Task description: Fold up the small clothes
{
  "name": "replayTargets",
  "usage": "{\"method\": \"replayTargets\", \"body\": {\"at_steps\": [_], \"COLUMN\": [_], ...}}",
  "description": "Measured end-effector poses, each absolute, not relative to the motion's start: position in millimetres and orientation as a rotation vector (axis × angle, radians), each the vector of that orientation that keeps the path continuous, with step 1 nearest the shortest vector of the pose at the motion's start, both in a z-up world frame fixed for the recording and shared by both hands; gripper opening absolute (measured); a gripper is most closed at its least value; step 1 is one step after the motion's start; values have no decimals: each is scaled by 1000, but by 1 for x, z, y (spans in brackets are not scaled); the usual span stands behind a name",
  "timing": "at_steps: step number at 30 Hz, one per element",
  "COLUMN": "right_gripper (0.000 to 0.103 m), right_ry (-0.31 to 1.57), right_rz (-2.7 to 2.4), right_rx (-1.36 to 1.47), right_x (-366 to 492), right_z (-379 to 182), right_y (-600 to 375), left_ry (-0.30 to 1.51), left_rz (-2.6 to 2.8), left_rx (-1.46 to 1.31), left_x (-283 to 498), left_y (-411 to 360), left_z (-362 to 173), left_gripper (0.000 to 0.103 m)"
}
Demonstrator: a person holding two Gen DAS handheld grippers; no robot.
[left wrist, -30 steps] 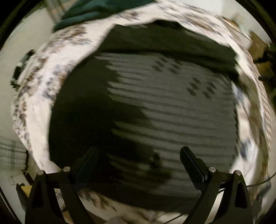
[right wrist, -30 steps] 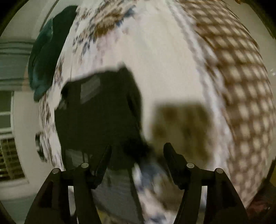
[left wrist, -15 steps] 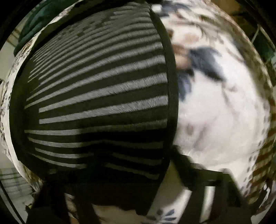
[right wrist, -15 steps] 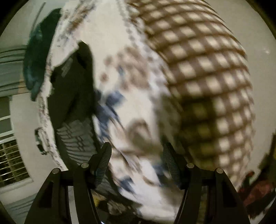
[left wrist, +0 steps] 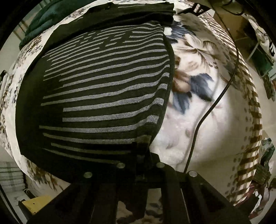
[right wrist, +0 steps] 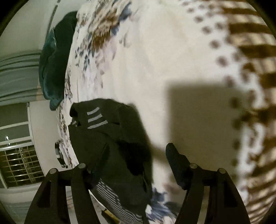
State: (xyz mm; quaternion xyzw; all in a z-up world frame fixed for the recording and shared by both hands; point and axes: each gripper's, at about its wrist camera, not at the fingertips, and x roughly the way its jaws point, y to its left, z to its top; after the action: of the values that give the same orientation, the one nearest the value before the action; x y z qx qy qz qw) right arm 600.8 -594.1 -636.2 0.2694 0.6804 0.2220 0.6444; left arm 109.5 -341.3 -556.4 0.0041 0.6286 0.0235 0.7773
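Two tools were in my hands over the bed (left wrist: 215,131). My left tool (left wrist: 144,146) pointed almost straight down, and its jaws had just closed. They were pressed together on the near right corner of the striped top (left wrist: 107,89), pinching the cloth there. The top was black with grey stripes, and it lay spread flat on the flowery blanket (left wrist: 198,82). A black piece of clothing (left wrist: 131,12) lay folded at its far edge. A dark green cloth (left wrist: 41,20) sat at the far side of the bed, well apart from the top. A thin black cable (left wrist: 203,117) ran across the blanket beside the top.

My right tool (right wrist: 138,163) had its jaws spread, and they had just opened a bit more. The black cloth (right wrist: 110,146) of the top showed between the jaws, but I could not tell if the left finger (right wrist: 103,160) touched it. The right finger (right wrist: 177,165) was over bare blanket, not touching the cloth. This picture was blurry.
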Motion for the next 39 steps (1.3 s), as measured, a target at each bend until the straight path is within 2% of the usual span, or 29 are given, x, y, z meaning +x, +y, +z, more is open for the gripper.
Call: {"method": "replayTargets", "body": {"at_steps": [3,10,12,13,14,15,17,21,27,34,39], "right_gripper": [70,74,72,68,38,16,12,10,9,9,9], "right_ry": [1573,1542,1538,1539,1552,1575,1555,1541,1500,1516,1504], "right_rz": [467,509,531,549,564,562,537,446,394,306,275], "right_rx": [542,650,625,598,563,515,441,433,339,190,134], "right_x": [607,629,630,629,628,623,619,616,605,583,574], "right_z": [-652,-664,-666,-664,-663,-663,-656,-633,-568,-494,-485], "right_y": [-572,-570,-560,-552,-542,-530,-519,-512,-475,-362,-253], "left_ry": [1362,1338,1333,1330,1325,1320,1310,1270,1193,1168,1145], "left_rz": [40,32,30,32,32,33,28,22,50,87,107], "left_rx": [2,-7,-10,-15,-20,-27,-52,-86,-205,-444,-583], "left_x": [114,118,119,119,119,119,121,121,120,104,91], "left_y": [-328,-323,-323,-323,-321,-320,-312,-291,-230,-130,-45], "left_z": [-554,-545,-540,-536,-532,-527,-517,-489,-445,-426,-425], "left_gripper": [4,4,4,4,4,4,4,4,4,4,4]}}
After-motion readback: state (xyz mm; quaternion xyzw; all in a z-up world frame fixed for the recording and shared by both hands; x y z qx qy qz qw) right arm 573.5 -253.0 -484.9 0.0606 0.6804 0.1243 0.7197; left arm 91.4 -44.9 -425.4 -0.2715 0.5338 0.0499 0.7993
